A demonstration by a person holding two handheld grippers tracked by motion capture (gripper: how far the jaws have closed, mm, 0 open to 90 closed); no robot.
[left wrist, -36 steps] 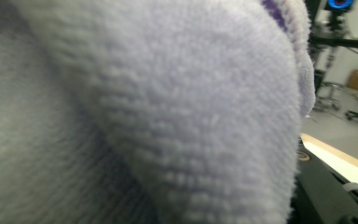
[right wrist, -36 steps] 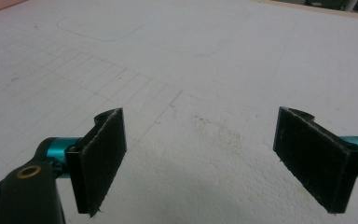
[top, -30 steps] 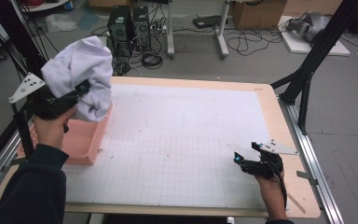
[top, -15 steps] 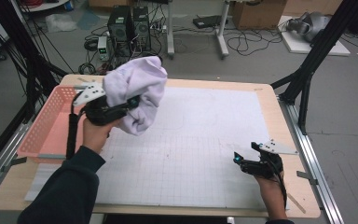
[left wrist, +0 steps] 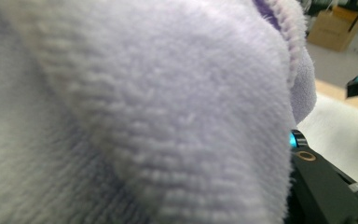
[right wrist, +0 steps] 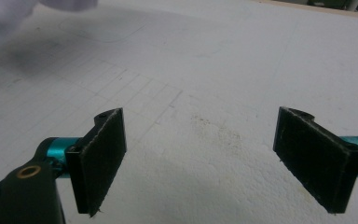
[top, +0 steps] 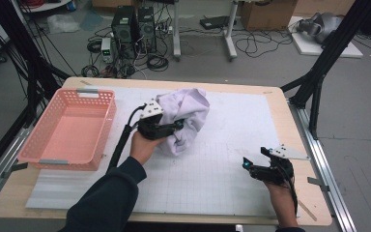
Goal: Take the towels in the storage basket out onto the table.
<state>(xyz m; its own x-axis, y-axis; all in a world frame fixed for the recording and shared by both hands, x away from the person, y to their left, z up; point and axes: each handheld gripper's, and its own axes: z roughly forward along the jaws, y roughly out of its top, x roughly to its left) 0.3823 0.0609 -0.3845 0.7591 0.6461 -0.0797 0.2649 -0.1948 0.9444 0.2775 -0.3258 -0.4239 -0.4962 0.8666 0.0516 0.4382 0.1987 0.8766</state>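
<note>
While your left tool (top: 173, 126) grips the bunched lavender towel (top: 186, 116), jaws just easing apart around the cloth, it hangs over the tabletop (top: 232, 140) middle, well left of your idle, wide-open right tool (top: 249, 163), basket (top: 43, 153) behind

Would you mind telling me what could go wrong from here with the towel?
The left gripper has just been opening its jaws with the lavender towel bunched between them, so it may drop in a crumpled heap. The bulky towel blocks the left gripper view. The right gripper waits open, far off.
</note>
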